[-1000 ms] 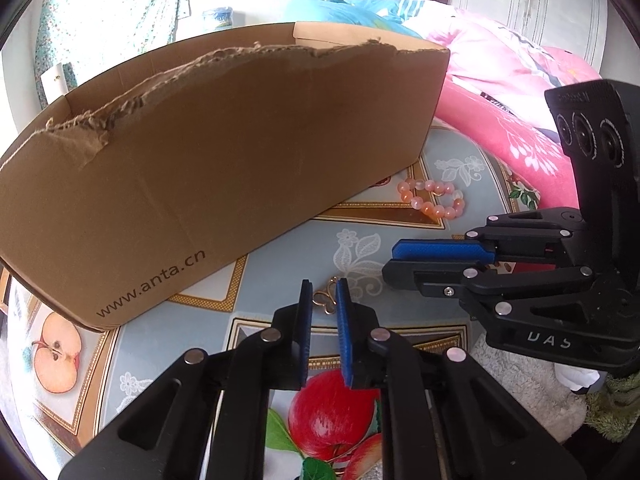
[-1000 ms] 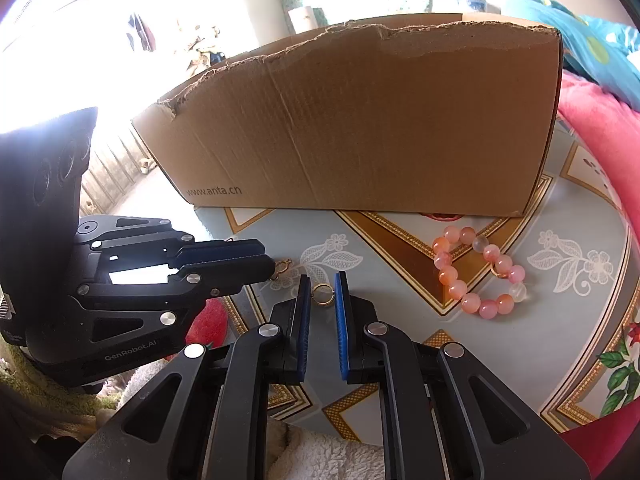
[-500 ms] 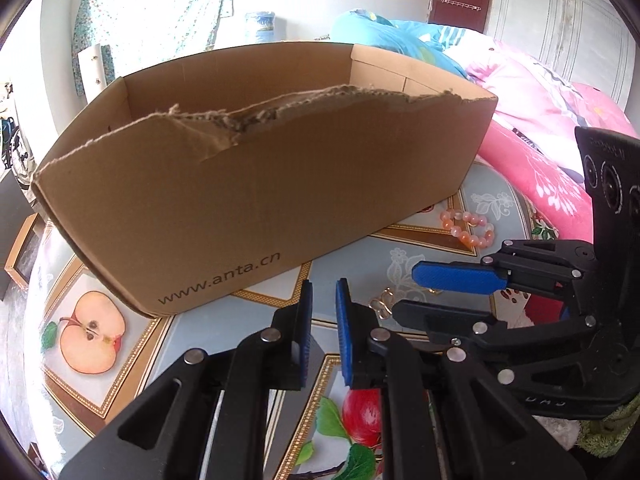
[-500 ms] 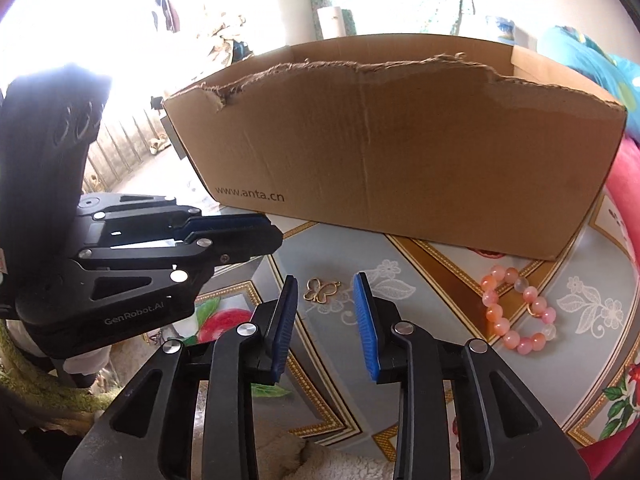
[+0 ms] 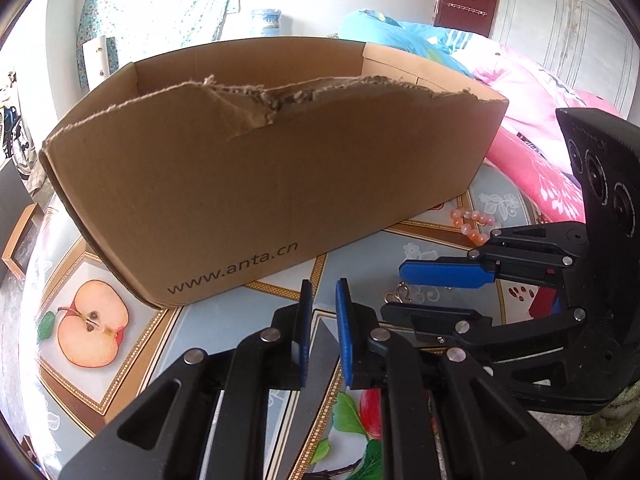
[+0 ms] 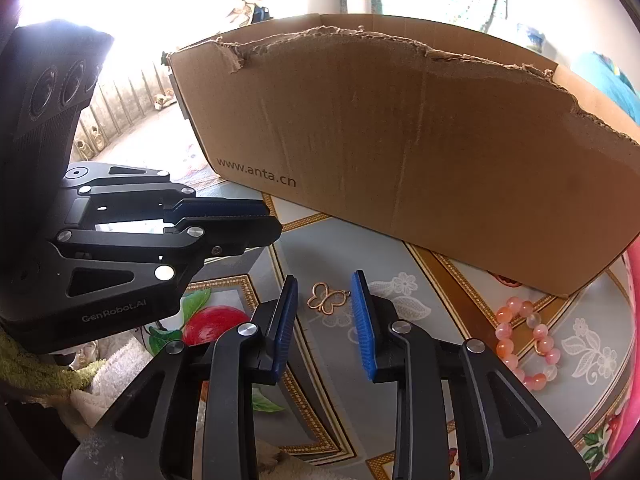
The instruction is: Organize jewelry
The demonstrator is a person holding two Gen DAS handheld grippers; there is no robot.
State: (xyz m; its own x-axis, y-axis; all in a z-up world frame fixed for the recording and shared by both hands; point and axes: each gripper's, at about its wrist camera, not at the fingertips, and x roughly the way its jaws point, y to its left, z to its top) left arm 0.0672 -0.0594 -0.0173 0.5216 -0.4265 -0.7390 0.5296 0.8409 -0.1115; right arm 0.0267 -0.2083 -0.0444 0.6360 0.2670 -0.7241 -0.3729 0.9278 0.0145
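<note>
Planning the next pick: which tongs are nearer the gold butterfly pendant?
Right. The right tongs straddle the butterfly pendant, closing without touching it. The left tongs hover off to its left.

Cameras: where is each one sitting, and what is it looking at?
Left wrist: sits on the left gripper, looks down its fingers at the box; the right gripper shows beside it.
Right wrist: sits on the right gripper, jaws closing around the butterfly charm without touching it; the left gripper shows.
Both share the box, the charm, the bead bracelet and the tablecloth.
</note>
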